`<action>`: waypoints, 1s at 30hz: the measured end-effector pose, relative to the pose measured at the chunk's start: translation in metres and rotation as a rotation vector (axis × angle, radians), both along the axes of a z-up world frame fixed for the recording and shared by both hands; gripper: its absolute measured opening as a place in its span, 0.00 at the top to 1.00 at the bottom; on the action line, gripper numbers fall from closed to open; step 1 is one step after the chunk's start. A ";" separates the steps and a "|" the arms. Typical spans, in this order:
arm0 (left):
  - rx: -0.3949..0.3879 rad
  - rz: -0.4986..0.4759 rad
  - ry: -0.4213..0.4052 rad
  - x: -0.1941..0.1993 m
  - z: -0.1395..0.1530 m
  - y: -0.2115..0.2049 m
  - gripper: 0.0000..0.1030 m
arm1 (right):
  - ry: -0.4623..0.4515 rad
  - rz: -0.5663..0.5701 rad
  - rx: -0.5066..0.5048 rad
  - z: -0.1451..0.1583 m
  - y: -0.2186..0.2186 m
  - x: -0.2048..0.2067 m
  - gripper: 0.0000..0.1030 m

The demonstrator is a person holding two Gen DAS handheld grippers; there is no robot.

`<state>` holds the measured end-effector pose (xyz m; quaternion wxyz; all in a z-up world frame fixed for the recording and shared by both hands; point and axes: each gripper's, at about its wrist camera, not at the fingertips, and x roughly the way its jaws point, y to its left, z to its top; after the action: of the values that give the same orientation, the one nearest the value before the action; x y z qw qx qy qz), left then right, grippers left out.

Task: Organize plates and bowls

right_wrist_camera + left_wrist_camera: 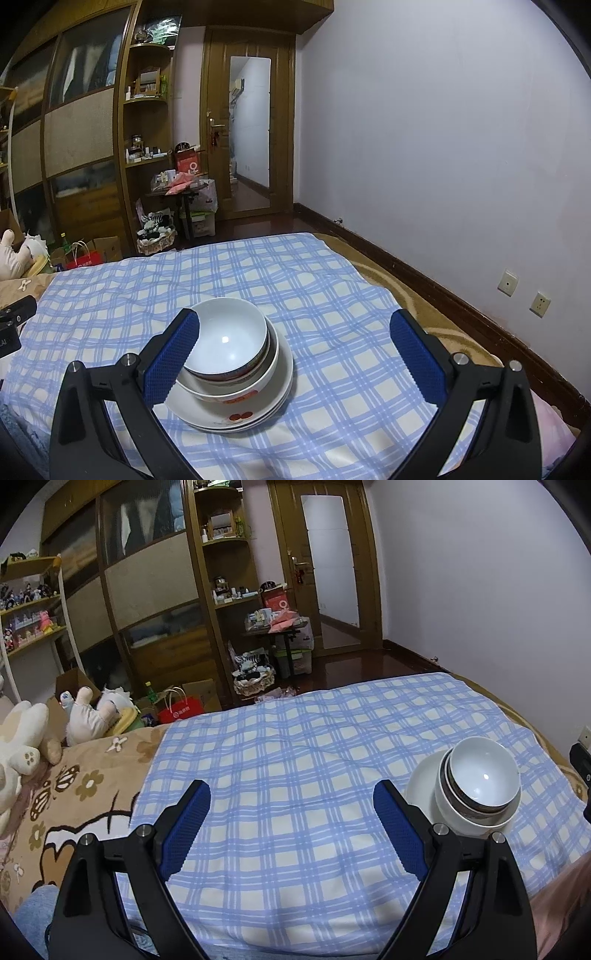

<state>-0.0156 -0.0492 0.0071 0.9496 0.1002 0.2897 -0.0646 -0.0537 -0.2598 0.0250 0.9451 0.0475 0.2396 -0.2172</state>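
White bowls (227, 341) sit nested one inside another on stacked white plates (236, 415) with a red mark, all on the blue checked cloth (332, 332) over the bed. My right gripper (295, 338) is open just above and in front of the stack, its left finger (171, 360) overlapping the bowls' left rim, with nothing gripped. In the left wrist view the same stack of bowls (480, 779) and plates (424, 779) lies to the right of my left gripper (291, 805), which is open over bare cloth (288, 746).
Plush toys (22, 753) lie on a brown patterned blanket (74, 805) at the left. Beyond the bed's far edge stand a wardrobe (147, 590), a cluttered small table (280, 624), a basket (255, 679) and a door (328, 565). A wall (443, 147) runs close along the right.
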 end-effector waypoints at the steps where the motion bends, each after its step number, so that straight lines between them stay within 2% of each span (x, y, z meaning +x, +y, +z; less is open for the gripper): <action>1: 0.000 -0.002 0.001 0.000 0.000 -0.001 0.14 | 0.003 0.000 0.001 0.000 0.000 0.000 0.00; 30: 0.005 0.027 -0.015 0.000 0.001 0.002 0.14 | 0.005 -0.001 0.003 0.000 0.000 0.001 0.00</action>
<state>-0.0157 -0.0472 0.0084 0.9523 0.0991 0.2843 -0.0505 -0.0526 -0.2599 0.0247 0.9443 0.0485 0.2423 -0.2174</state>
